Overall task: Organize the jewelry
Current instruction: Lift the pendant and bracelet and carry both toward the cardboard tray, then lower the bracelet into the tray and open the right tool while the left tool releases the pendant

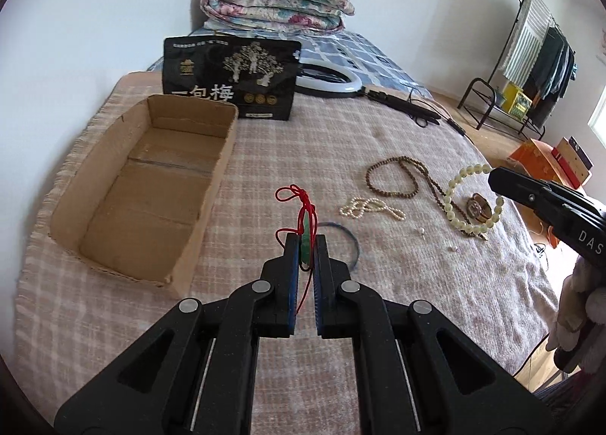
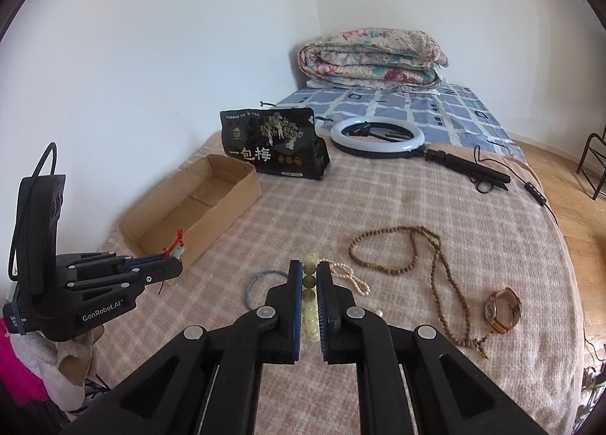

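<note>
One watch (image 2: 503, 309) plain from the right wrist only

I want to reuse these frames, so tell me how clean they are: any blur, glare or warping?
Left wrist view: sharp and evenly daylit, strong fisheye bending with dark corners; the cardboard box looks bowed, and the window at the right edge is blown out. Right wrist view: the same warping, soft shadows, no motion blur; the ring light shows mild sheen.

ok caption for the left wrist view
Left gripper shut on a red-corded green pendant beside an empty cardboard box.
</note>
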Demonstrator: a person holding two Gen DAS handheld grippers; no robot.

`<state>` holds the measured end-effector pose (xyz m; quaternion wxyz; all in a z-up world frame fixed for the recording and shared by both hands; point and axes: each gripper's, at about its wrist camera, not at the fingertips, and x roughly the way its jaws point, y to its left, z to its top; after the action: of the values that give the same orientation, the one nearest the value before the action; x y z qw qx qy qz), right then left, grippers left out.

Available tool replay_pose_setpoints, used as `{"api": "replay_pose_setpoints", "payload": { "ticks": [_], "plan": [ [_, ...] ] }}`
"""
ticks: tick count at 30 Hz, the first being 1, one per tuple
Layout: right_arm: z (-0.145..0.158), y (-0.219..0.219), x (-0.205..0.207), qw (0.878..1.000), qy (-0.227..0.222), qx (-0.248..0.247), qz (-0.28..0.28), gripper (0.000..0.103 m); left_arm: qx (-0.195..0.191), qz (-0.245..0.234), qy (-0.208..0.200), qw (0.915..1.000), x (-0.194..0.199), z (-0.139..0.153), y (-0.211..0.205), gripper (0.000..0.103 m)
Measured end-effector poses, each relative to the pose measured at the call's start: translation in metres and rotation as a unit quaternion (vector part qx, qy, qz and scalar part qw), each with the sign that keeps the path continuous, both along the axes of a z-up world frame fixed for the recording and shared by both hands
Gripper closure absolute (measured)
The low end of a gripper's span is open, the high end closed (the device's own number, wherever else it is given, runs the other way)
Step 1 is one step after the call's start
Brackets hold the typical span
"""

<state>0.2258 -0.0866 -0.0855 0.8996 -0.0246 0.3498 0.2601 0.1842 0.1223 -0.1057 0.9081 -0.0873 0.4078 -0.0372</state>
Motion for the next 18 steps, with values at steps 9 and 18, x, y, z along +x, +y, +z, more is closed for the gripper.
{"api": "replay_pose_setpoints", "payload": {
  "ticks": [9,18],
  "plan": [
    [0.011,0.062,0.023,0.999,-0.006,0.019,0.03,0.098,-0.011,0.068,-0.004,0.9976,-0.005,0.002,0.067,0.099],
    [0.006,0.128,0.046,0.997,0.003,0.037,0.068,0.098,-0.005,0.111,0.009,0.9937,-0.004,-0.01,0.114,0.099]
  ]
}}
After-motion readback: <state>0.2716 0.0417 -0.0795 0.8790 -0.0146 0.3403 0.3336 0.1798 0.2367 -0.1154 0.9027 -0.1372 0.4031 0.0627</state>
